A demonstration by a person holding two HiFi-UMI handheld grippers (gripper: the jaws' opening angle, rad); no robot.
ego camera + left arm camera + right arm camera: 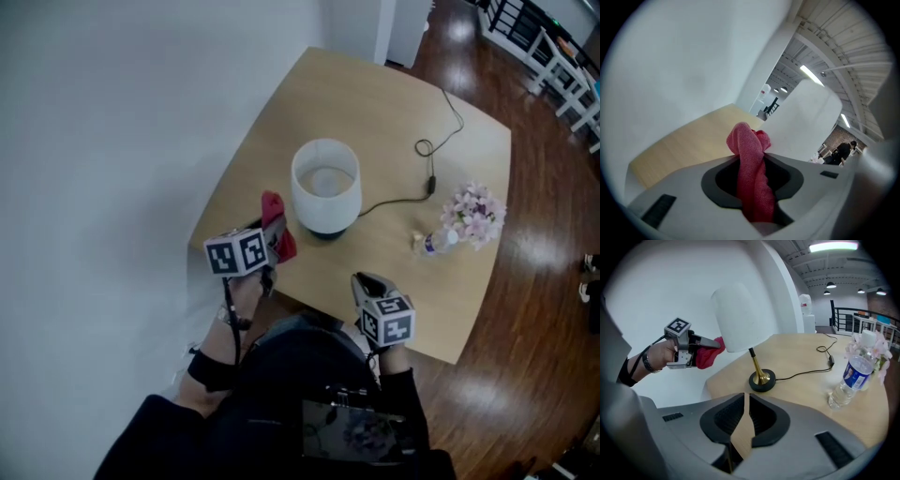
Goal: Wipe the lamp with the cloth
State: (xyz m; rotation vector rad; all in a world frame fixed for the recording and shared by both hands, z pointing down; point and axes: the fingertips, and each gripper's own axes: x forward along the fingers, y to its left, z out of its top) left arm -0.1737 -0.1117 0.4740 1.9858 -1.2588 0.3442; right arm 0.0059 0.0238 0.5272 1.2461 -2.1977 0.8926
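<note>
table [394, 103]: light wood, one edge against the white wall.
lamp [325, 187] stands upright mid-table, long axis vertical, white shade's open top facing up. right gripper view shows the shade [738, 317] on a thin brass stem over a round black base.
left gripper [274, 234] is at the shade's left side, aimed at it and tilted down. its jaws are clamped on the cloth [277, 225].
right gripper [368, 281] is over the near table edge, well apart from the lamp, and points toward its base. its jaws are almost together, with only a thin slit and nothing in it; the tabletop shows through.
cloth is red and bunched into a strip. in the left gripper view its long axis [752, 173] runs along the jaws, and the rolled end sticks out past the tips toward the shade. the end is right at the shade wall; can't tell if it touches.
bottle [433, 242]: clear plastic, standing right of the lamp.
flowers [473, 214]: pink, just beside the bottle.
cord [398, 200]: black, running from the lamp base toward the table's far edge.
</note>
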